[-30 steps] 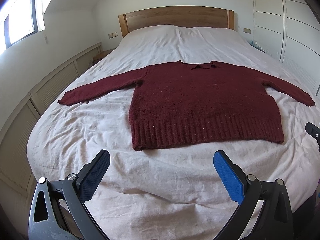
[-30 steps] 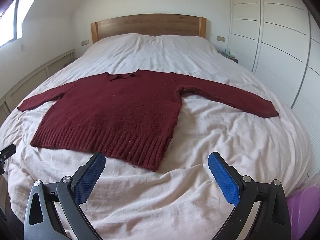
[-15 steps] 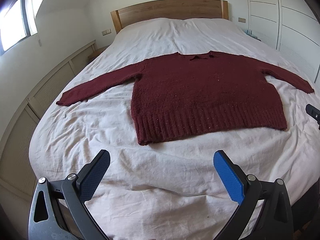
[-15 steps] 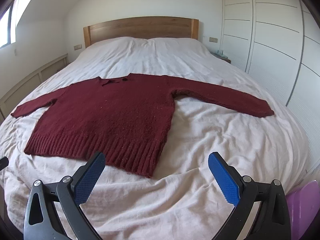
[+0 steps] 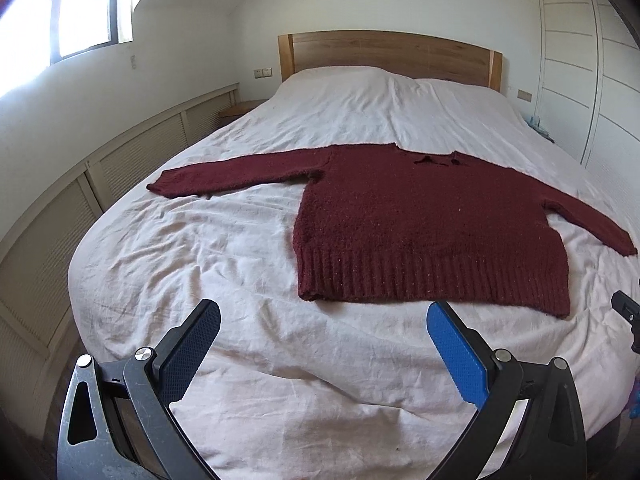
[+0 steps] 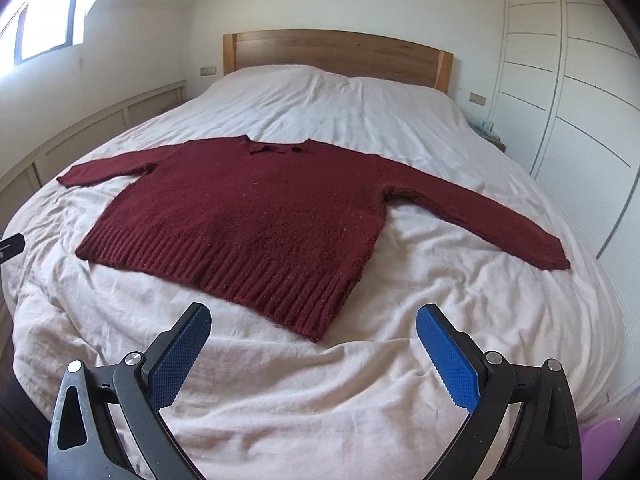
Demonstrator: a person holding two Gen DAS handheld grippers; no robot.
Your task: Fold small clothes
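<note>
A dark red knit sweater (image 5: 424,224) lies flat on the bed with both sleeves spread out and its ribbed hem nearest me; it also shows in the right wrist view (image 6: 256,220). My left gripper (image 5: 324,320) is open and empty above the sheet, in front of the hem's left corner. My right gripper (image 6: 314,330) is open and empty, just in front of the hem's right corner. The tip of the right gripper shows at the right edge of the left wrist view (image 5: 628,312).
The bed (image 5: 200,260) has a wrinkled pale sheet and a wooden headboard (image 5: 388,50). Low wall panels (image 5: 80,184) run along the left side. White wardrobe doors (image 6: 580,92) stand on the right. A purple object (image 6: 604,434) sits at the lower right.
The left gripper has swung left, so the sweater sits further right in its view. The right gripper has turned slightly left. Both stay open and empty.
</note>
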